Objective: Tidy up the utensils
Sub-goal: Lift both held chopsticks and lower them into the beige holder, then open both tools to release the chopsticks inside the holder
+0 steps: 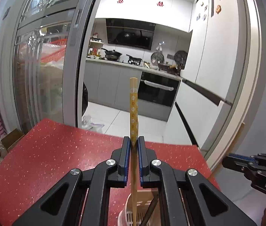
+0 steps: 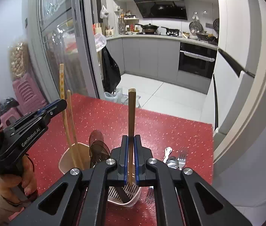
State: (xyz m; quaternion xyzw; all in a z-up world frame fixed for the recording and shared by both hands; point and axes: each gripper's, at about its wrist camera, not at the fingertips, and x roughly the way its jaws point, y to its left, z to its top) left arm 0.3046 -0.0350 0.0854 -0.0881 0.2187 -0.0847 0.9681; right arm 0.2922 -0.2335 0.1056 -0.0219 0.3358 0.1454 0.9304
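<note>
My left gripper (image 1: 133,141) is shut on a yellow flower-patterned chopstick (image 1: 133,111) that stands upright, its lower end down in the pink utensil holder (image 1: 125,210). My right gripper (image 2: 131,138) is shut on a plain brown chopstick (image 2: 131,111), also upright, its lower end over the white slotted part of the holder (image 2: 131,200). In the right wrist view the left gripper (image 2: 57,105) shows at the left with the patterned chopstick (image 2: 62,86) and a second plain chopstick (image 2: 71,116) standing in the beige holder (image 2: 65,160). A brown spoon (image 2: 97,145) stands there too.
The holder stands on a red speckled table (image 1: 48,150). Metal forks and a spoon (image 2: 174,160) lie on the table right of the holder. The right gripper (image 1: 232,159) shows at the right edge of the left wrist view. A glass door and a kitchen lie beyond the table.
</note>
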